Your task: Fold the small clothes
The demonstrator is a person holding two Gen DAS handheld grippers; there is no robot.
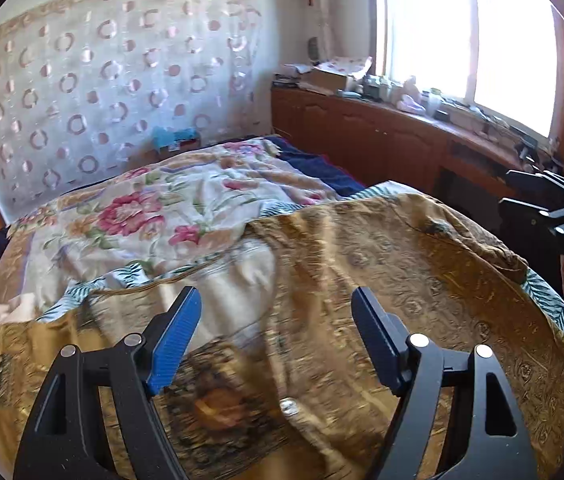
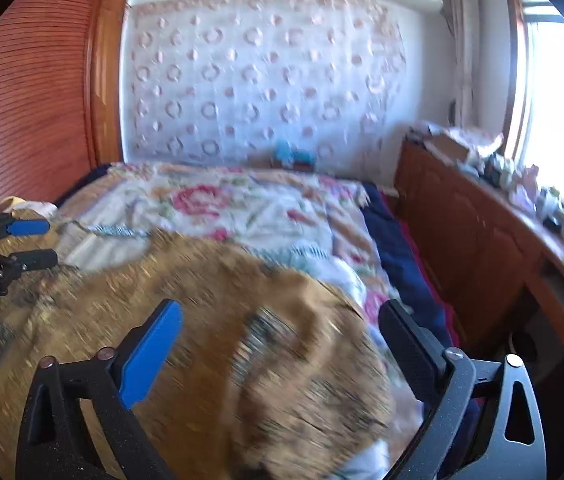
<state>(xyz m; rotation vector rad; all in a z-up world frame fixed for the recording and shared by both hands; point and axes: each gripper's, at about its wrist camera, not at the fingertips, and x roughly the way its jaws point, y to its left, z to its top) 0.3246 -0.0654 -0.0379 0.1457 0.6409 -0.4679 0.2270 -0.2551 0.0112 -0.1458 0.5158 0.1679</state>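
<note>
Gold cloth lies spread flat over bed, atop floral quilt; its near right corner looks bunched, blurred in right cam. Left gripper above cloth, fingers released, nothing btwn them. Right gripper over bunched part, fingers spread wide, not gripping. Wood cabinet beside bed, under window.

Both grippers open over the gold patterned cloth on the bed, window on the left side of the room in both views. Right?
Wrong on the window: it is on the right side in both wrist views. The rest holds: left gripper and right gripper are open over the gold patterned cloth, nothing between the fingers.
</note>
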